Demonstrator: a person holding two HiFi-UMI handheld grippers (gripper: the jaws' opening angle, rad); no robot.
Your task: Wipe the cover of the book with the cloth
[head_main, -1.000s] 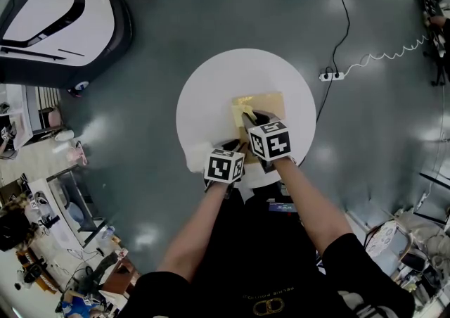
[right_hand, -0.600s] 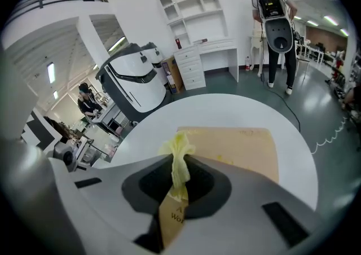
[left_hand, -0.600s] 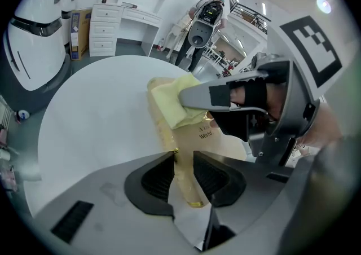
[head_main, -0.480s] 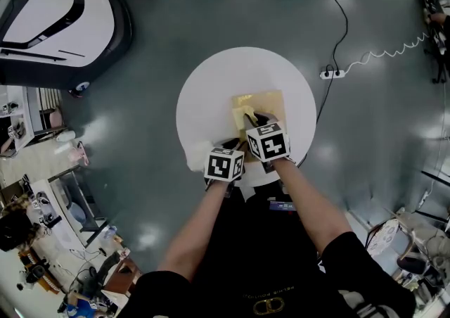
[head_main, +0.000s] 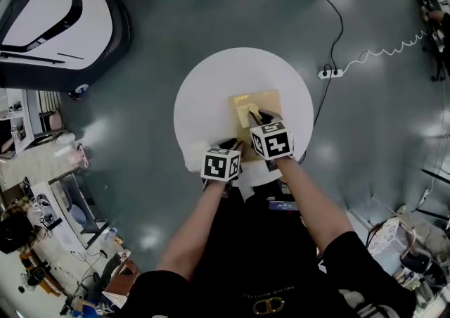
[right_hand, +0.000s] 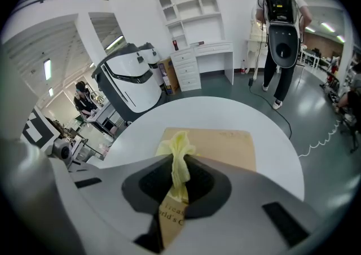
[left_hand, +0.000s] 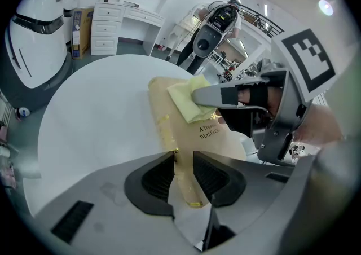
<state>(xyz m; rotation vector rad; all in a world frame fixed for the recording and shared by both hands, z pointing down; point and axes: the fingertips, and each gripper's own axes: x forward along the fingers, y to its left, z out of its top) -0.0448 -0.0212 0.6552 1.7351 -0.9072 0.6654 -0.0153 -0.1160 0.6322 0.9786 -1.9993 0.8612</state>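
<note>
Lying flat on round white table (head_main: 204, 84): tan book (right_hand: 225, 146), its near spine edge clamped by left gripper (left_hand: 183, 172). Right gripper (right_hand: 179, 183) pinches yellow cloth (right_hand: 179, 152) against the cover.

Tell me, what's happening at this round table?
A person holds a tool in each hand. The right tool pinches a yellow cloth, which rests on the tan book. The left tool clamps the book's near edge, steadying it on the white table.
</note>
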